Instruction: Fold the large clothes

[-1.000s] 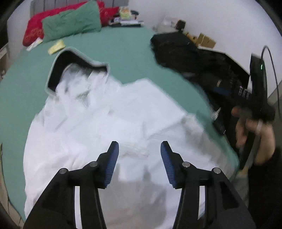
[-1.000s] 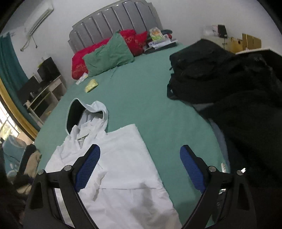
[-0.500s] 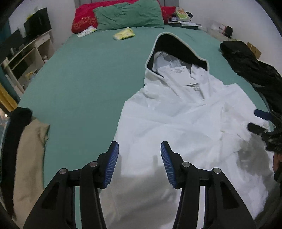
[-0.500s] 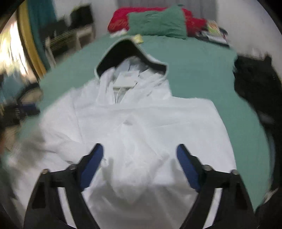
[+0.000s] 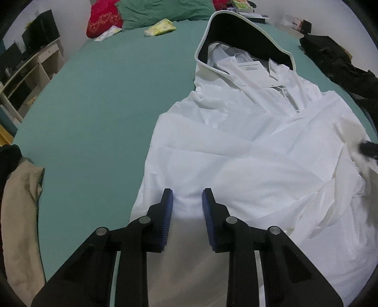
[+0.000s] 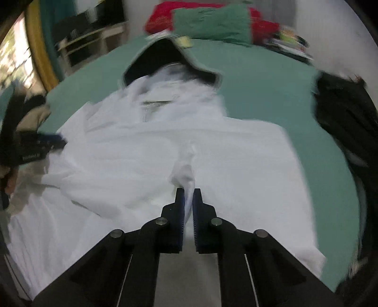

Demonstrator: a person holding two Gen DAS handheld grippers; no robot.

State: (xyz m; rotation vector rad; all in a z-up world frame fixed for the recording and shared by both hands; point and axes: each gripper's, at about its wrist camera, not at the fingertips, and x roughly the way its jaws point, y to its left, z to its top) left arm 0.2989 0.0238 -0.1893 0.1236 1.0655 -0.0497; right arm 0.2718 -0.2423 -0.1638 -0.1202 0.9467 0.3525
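Observation:
A white hooded jacket (image 5: 248, 153) lies spread front-up on the green bed (image 5: 106, 94), its dark-lined hood (image 5: 236, 30) toward the pillows. My left gripper (image 5: 187, 196) is down on the jacket's left edge near the hem. Its jaws are closing, with a low bulge of white cloth between the blue pads. My right gripper (image 6: 188, 196) is shut on a raised fold of the jacket (image 6: 141, 146) near the middle of its lower front. The left gripper's black body (image 6: 35, 146) shows at the left edge of the blurred right wrist view.
A heap of black clothes (image 5: 335, 56) lies along the bed's right side (image 6: 342, 113). A beige garment (image 5: 19, 212) hangs at the left edge. Red and green pillows (image 5: 160, 9) and a yellow packet (image 5: 160, 27) lie at the head. Shelves (image 5: 28, 68) stand left.
Both grippers came down onto the white jacket. The right jaws went from wide apart to shut on a fold. The left jaws narrowed around cloth at the jacket's left edge.

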